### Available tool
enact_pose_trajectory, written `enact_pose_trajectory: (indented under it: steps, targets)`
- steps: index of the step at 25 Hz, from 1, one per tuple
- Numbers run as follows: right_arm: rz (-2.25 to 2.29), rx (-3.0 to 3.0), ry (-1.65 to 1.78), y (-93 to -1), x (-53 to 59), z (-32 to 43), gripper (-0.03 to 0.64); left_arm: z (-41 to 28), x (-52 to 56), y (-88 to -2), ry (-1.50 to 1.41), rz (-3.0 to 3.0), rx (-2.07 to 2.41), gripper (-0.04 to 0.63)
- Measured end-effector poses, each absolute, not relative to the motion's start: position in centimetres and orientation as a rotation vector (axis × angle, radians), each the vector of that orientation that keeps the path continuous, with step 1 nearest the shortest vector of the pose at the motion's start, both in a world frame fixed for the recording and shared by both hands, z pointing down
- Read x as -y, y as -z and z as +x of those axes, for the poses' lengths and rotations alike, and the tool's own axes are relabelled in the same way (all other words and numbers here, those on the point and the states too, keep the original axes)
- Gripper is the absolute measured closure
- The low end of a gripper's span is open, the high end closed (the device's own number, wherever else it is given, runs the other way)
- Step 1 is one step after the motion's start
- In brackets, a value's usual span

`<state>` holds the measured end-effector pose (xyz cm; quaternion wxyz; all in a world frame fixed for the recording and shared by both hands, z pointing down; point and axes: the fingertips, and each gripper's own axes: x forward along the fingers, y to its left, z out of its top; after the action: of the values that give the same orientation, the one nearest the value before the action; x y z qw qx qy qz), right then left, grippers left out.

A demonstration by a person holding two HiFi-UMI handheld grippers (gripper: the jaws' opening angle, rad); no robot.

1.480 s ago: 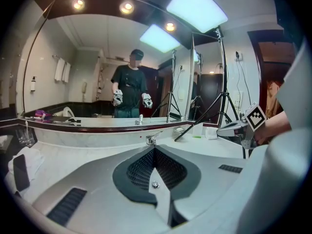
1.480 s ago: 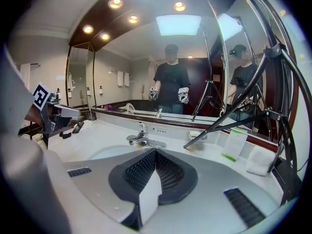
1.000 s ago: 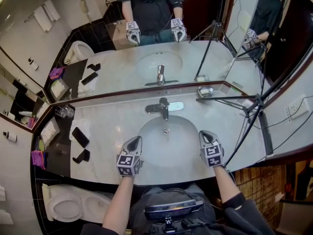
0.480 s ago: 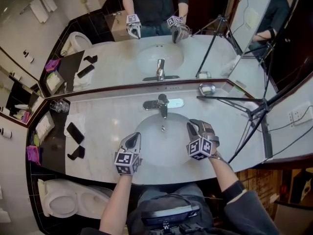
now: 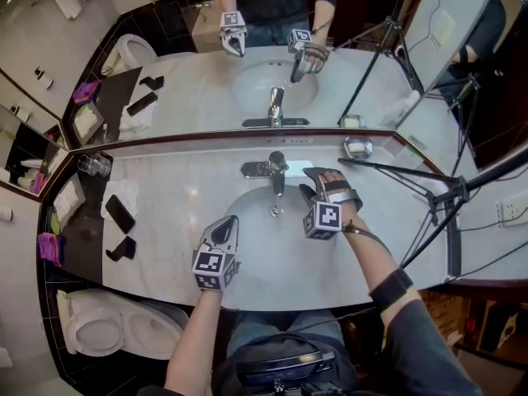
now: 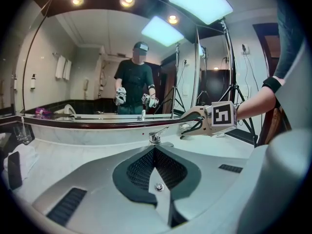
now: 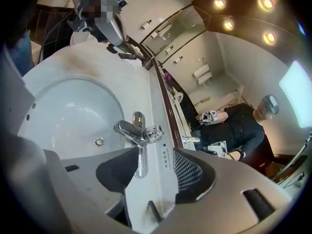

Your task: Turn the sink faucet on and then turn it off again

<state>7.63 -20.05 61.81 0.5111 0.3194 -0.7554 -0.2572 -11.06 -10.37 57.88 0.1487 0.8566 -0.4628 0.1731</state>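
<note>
At the sink (image 5: 257,254) front-left rim: left gripper (image 5: 223,231) clenched shut, empty. Faucet (image 5: 276,172) sits centre, on the back rim. Right gripper (image 5: 311,185) just beside it, jaws just swung wide apart, faucet ahead of the gap, ungripped.

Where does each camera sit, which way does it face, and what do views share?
Head view: on the head, steeply down at sink and faucet; both forearms, left gripper, right gripper show.
Left gripper view: along its shut jaws toward the mirror; right gripper shows.
Right gripper view: rolled sideways, along its just-opened, empty jaws at the faucet; left gripper shows.
Shared: all see the faucet.
</note>
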Motion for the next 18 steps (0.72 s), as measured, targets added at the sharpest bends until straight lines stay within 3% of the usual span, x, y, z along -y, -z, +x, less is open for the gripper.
enact_pose_trajectory:
  steps: [8,15,18]
  targets:
    - [0.622,1.784,0.720,-63.6,24.1,4.1,0.351,-11.2,10.5,-59.3,-0.503,2.427,1.338,0.607]
    - [0.474,1.730,0.748,-66.1,24.5,2.5,0.393,-12.2,10.1,-60.4,-0.510,2.391,1.350,0.607]
    - [0.465,1.719,0.746,-66.8,24.5,2.6,0.441,-12.7,9.9,-60.7,-0.512,2.376,1.360,0.607]
